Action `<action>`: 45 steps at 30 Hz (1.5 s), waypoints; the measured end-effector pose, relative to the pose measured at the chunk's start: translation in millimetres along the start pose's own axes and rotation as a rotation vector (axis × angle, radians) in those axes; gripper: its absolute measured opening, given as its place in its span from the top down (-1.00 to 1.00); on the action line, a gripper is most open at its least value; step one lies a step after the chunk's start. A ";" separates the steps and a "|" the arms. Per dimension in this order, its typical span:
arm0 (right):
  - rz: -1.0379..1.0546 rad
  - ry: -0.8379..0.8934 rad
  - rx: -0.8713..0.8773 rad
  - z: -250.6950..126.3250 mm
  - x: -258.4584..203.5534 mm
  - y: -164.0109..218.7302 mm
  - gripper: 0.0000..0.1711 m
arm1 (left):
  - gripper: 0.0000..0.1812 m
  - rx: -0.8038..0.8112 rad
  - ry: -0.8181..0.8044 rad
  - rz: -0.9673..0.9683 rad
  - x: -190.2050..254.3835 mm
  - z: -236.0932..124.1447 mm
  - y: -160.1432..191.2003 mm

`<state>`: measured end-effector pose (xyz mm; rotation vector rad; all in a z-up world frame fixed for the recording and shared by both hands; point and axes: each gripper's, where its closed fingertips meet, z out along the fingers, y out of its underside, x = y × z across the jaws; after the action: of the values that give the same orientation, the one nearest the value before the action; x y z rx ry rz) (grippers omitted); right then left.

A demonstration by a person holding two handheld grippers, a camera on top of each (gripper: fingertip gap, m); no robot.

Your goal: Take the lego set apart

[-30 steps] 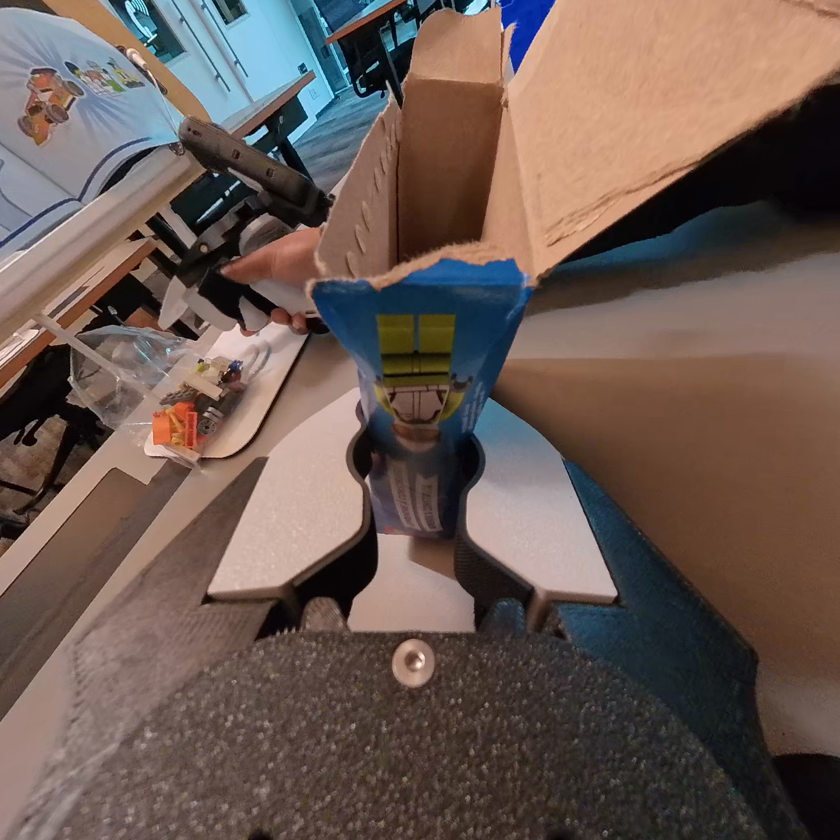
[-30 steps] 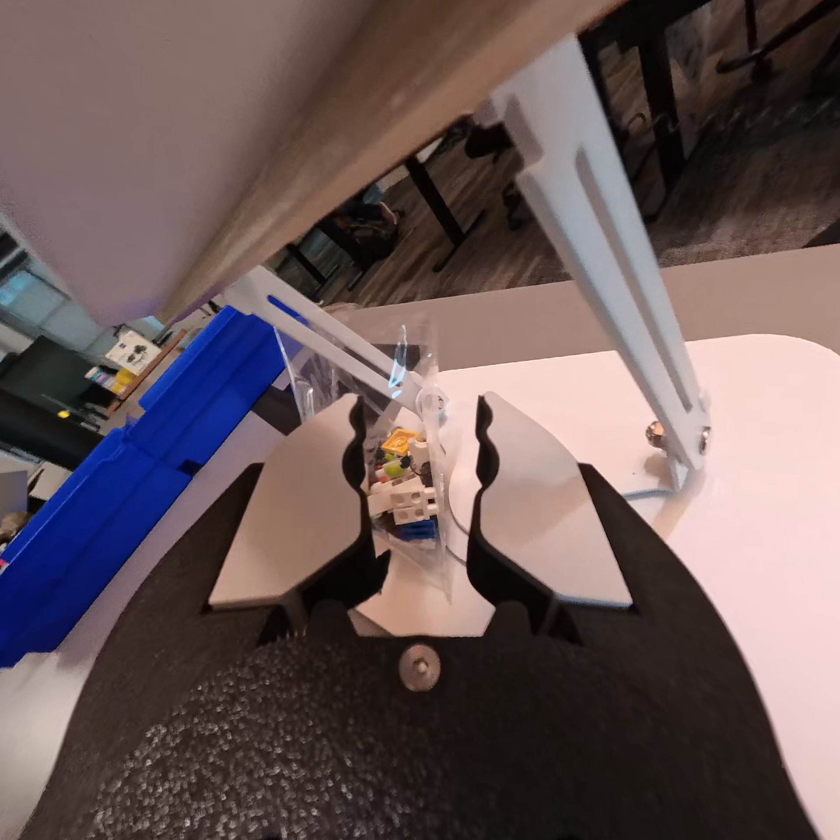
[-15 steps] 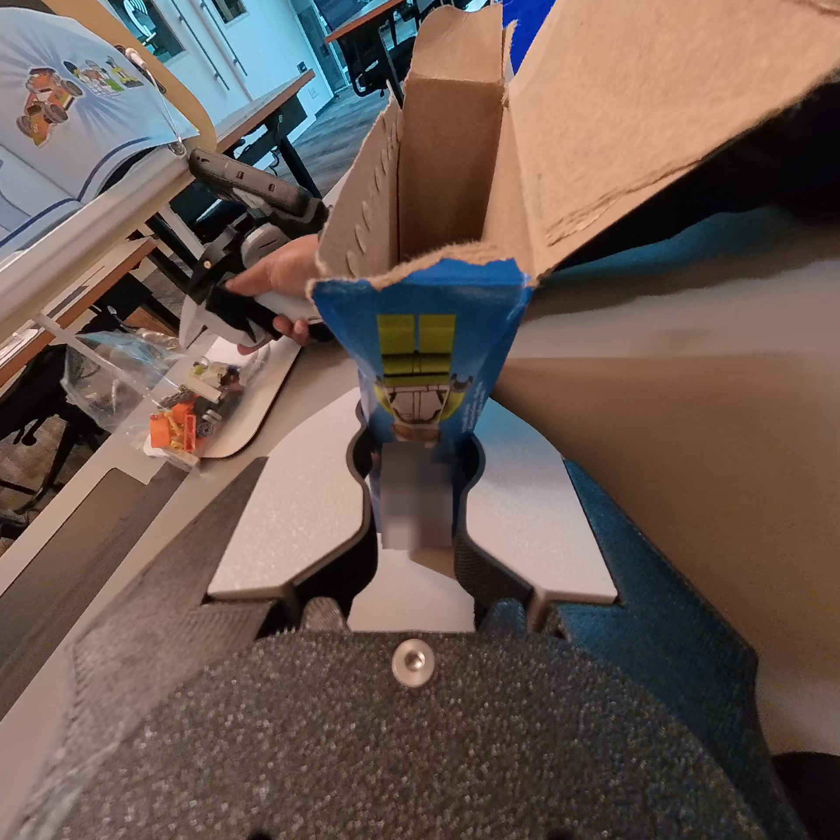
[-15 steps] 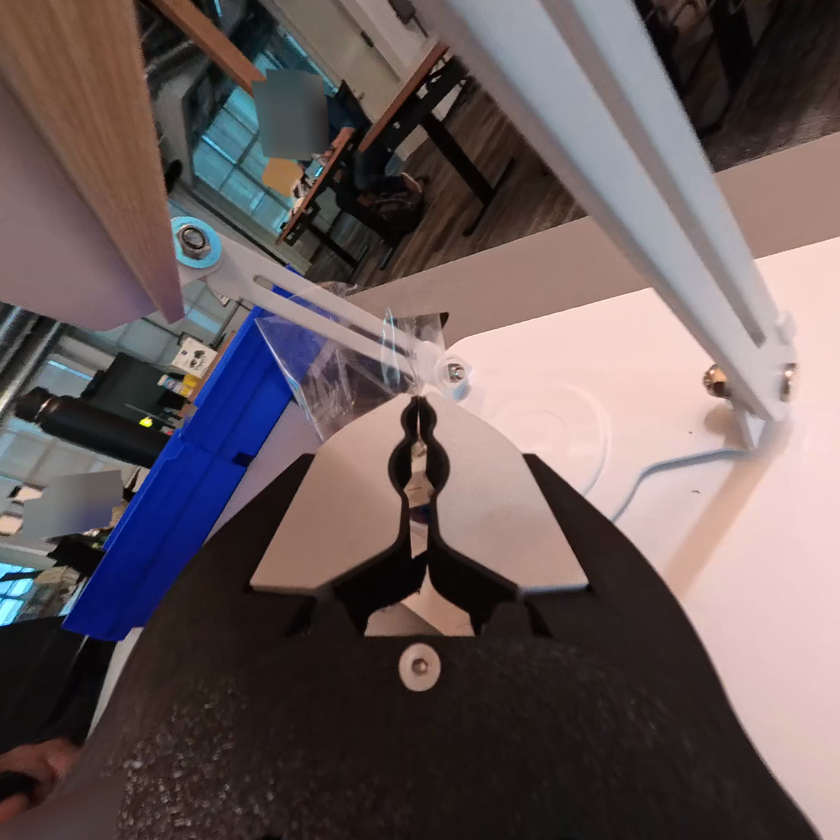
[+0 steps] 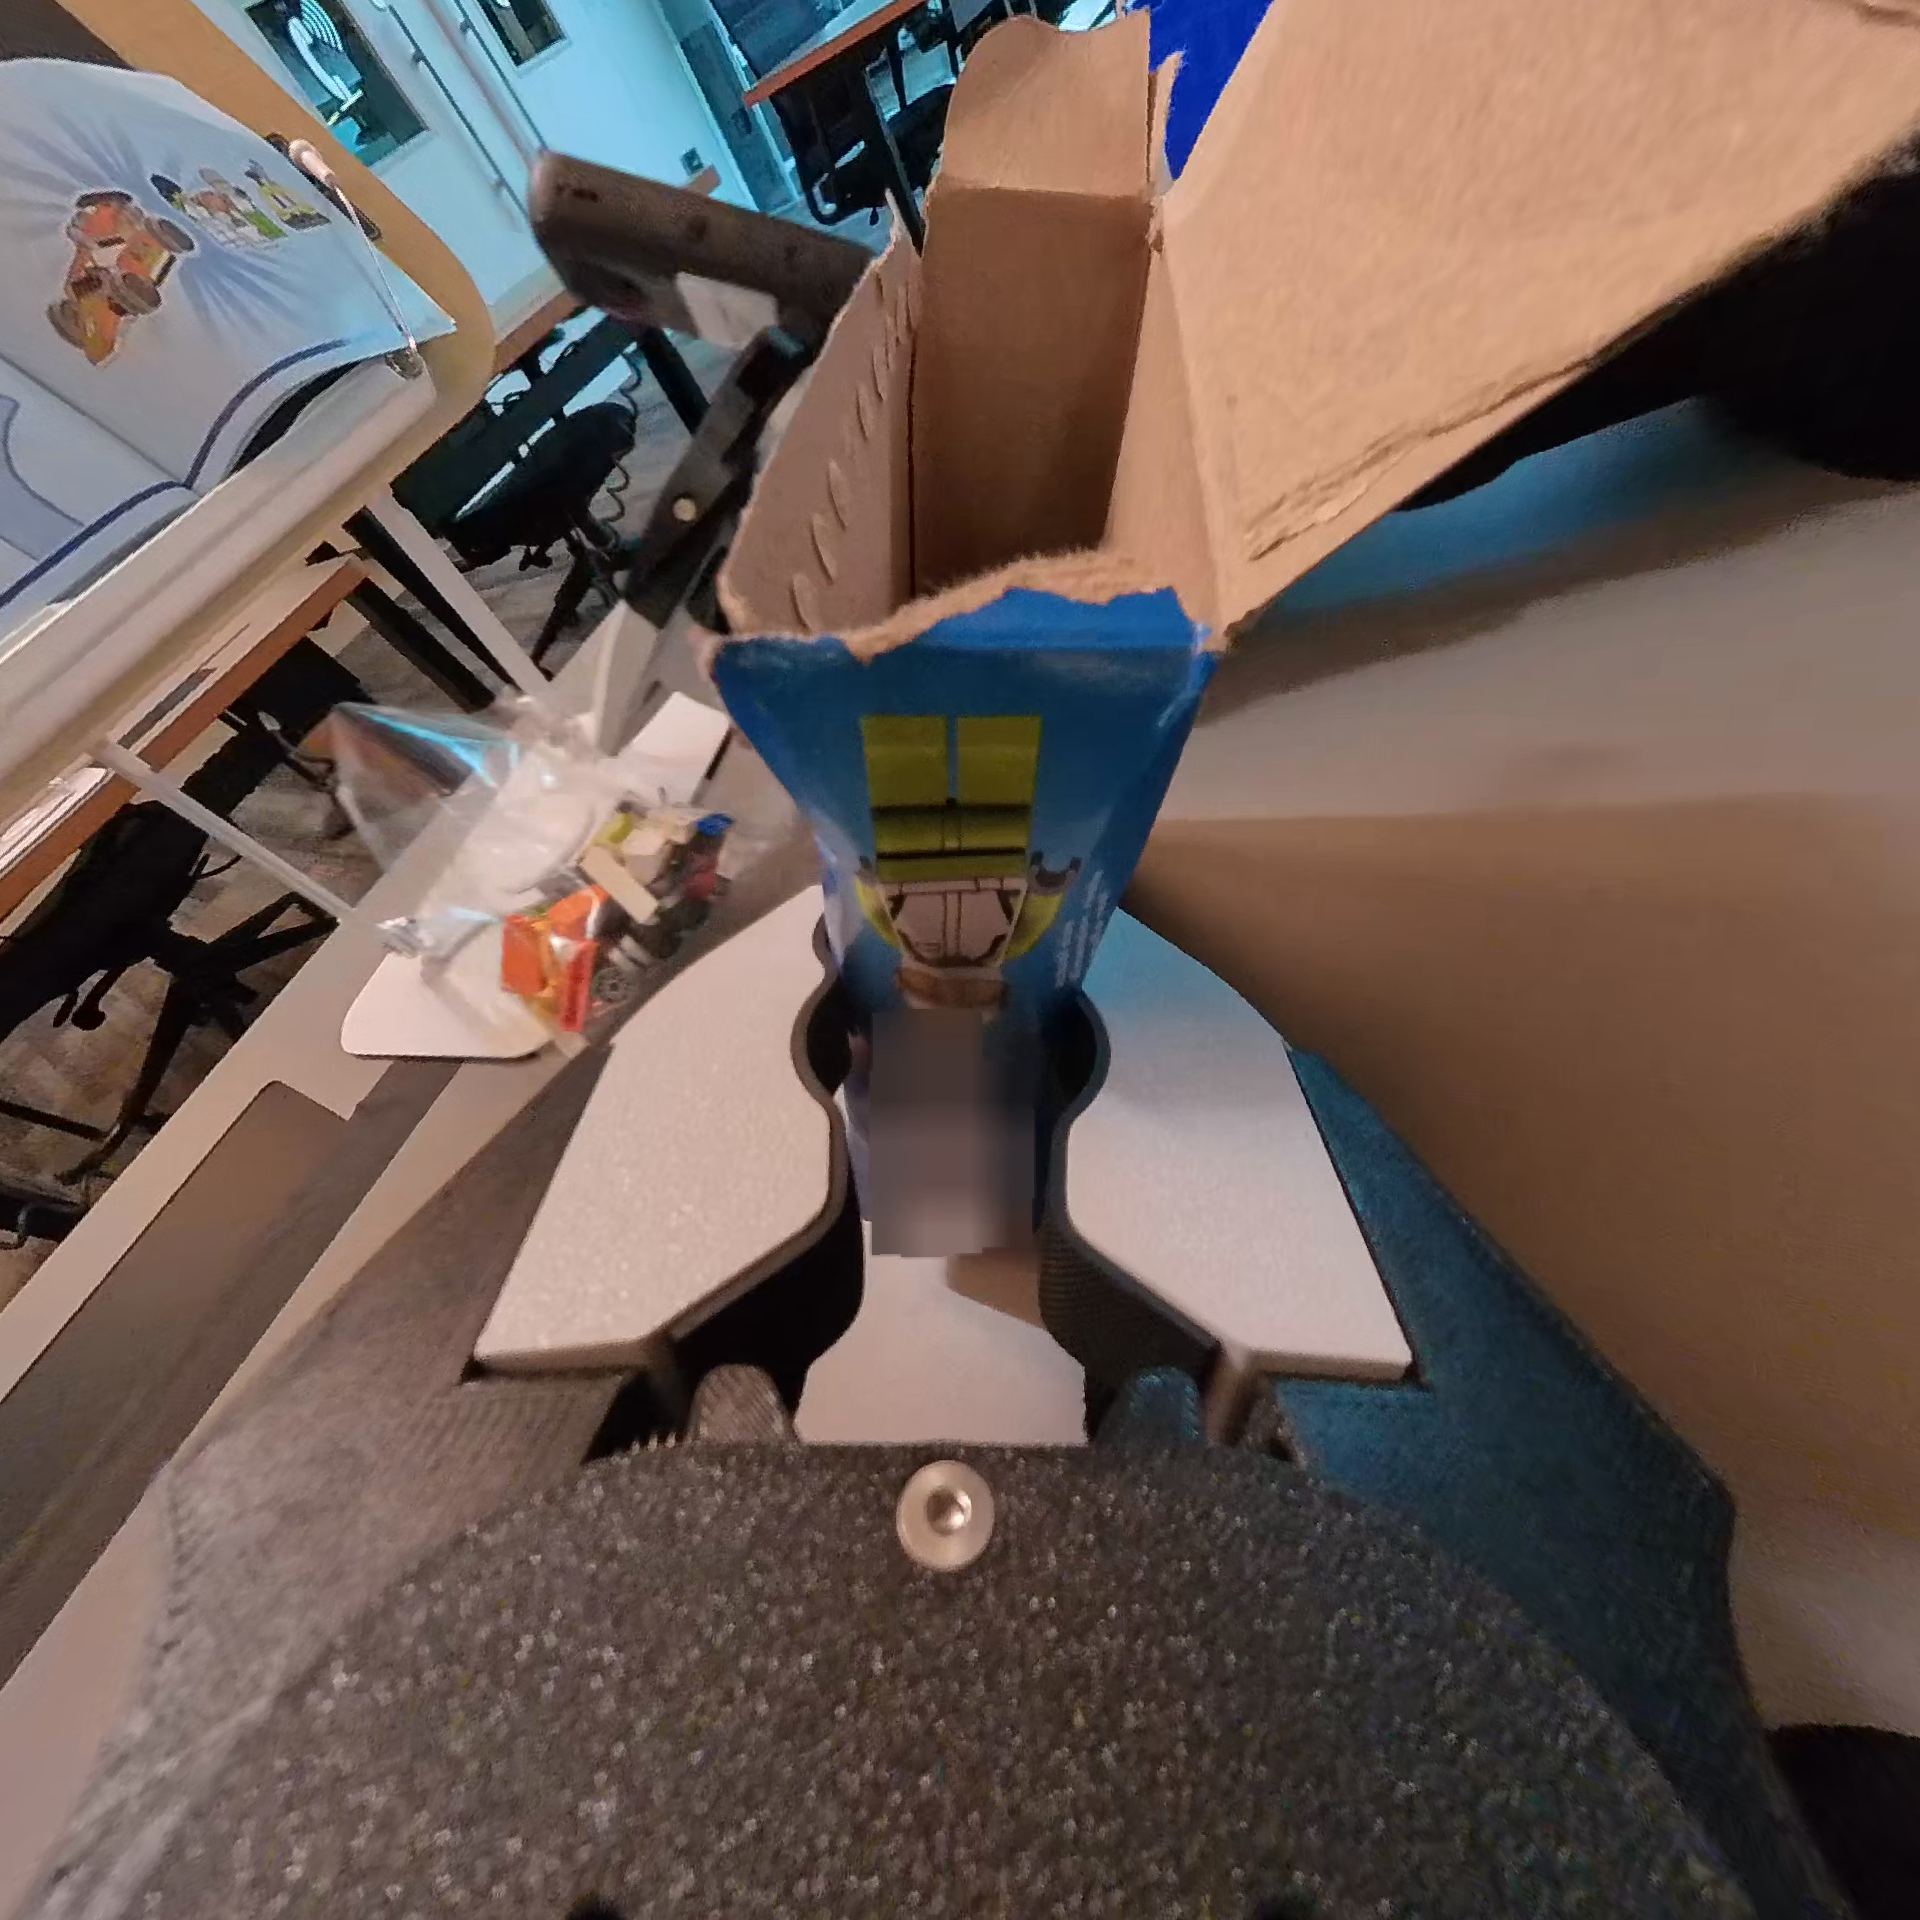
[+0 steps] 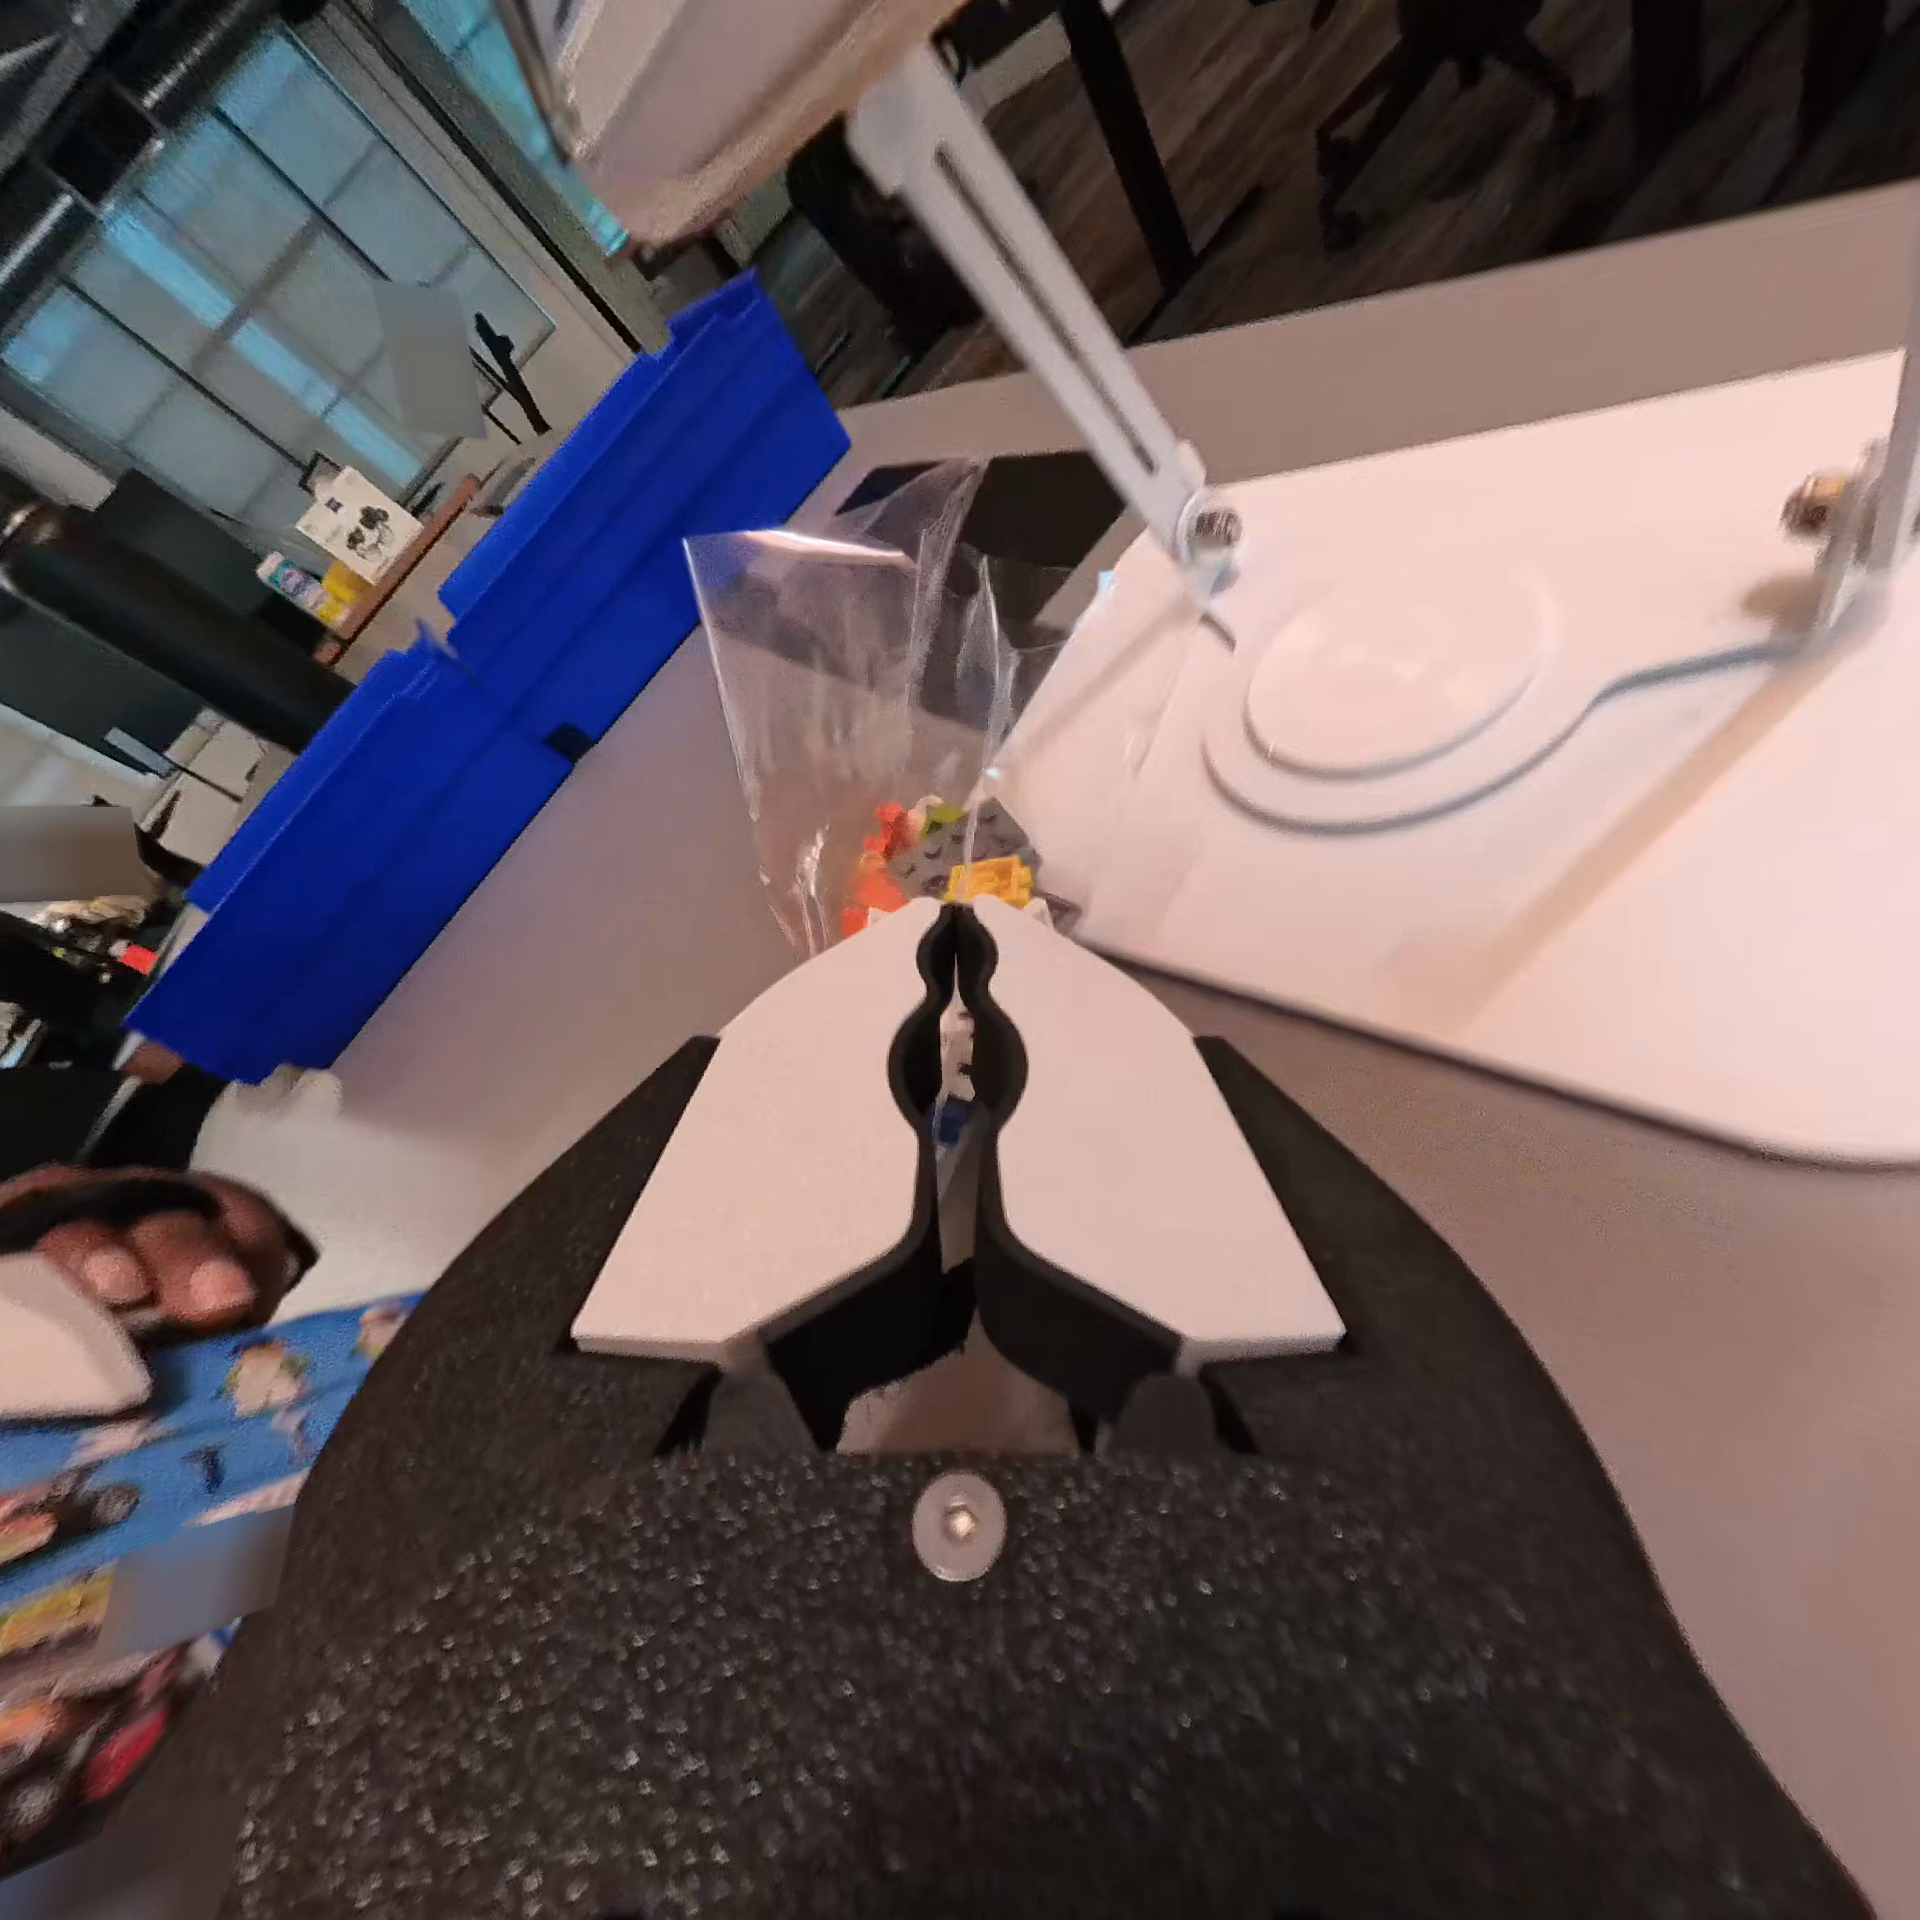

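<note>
Bag of clear plastic, bricks orange, yellow and grey, is hanging pinched in our right gripper; our left gripper is clamping the torn blue box.

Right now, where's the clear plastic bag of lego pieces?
The clear plastic bag of lego pieces hangs pinched at its lower end in the right gripper, beside the white stand base and right of the blue bins.

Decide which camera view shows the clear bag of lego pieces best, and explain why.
The right wrist view: the clear bag stands right ahead, pinched at its lower end by the right gripper, pieces visible inside. The left wrist view shows the bag smaller, off to the left beside the blue box.
</note>
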<state>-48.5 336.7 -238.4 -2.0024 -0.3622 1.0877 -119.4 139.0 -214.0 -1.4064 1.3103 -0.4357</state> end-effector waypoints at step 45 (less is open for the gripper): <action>-0.629 0.010 -0.240 -195.8 -97.5 149.2 1.00 | 0.32 0.031 -0.021 -0.470 -35.6 -29.7 25.8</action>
<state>32.8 84.7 -238.6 -1.8883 -1.0742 0.6530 -167.1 162.1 -212.7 -1.6886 0.9434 -0.7472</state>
